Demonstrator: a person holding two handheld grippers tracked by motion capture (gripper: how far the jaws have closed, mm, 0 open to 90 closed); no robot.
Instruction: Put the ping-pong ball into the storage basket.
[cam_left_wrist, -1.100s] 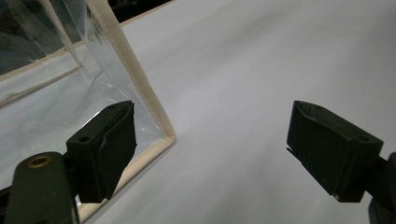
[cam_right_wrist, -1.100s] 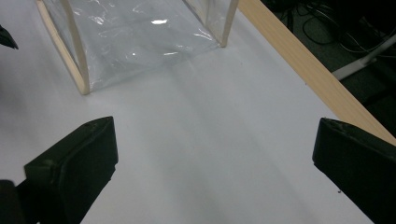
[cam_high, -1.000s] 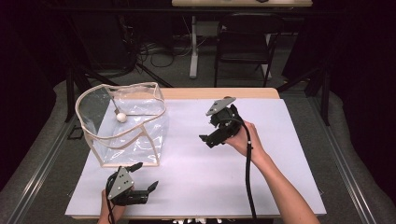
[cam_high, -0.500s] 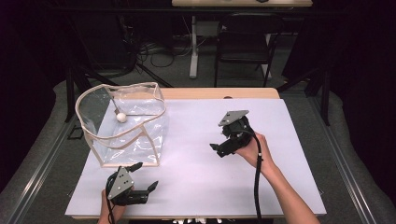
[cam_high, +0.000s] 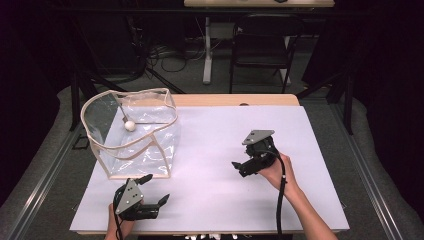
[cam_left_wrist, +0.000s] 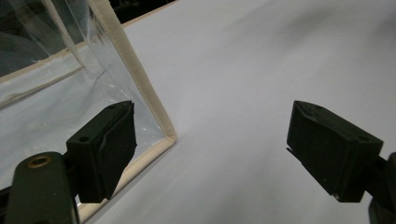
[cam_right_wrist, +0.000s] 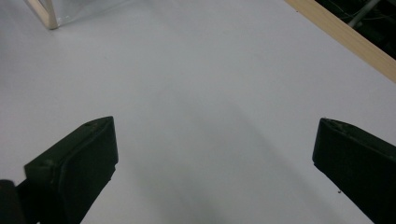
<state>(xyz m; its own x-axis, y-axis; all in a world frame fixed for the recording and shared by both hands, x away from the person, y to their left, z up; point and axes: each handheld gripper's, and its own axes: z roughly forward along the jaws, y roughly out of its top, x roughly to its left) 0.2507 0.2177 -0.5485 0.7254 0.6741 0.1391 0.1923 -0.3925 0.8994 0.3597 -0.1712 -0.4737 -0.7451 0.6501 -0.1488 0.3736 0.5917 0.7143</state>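
Left claw (cam_high: 156, 189) spread wide, empty, at counter (cam_high: 220, 200) near edge, just beside clear bag (cam_high: 131, 131). White ball (cam_high: 130, 125) inside bag. Right claw (cam_high: 239, 167) spread wide, empty, mid-counter, well apart from bag.

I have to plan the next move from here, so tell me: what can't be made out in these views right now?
- Small white ball in the clear bag, high view: too small to tell what it is, or whether the thin stick above it is attached.
- Right gripper, high view: jaw tips dark and small.
- Left gripper, left gripper view: whether its near jaw touches the bag's cream edging; the jaw covers that spot.
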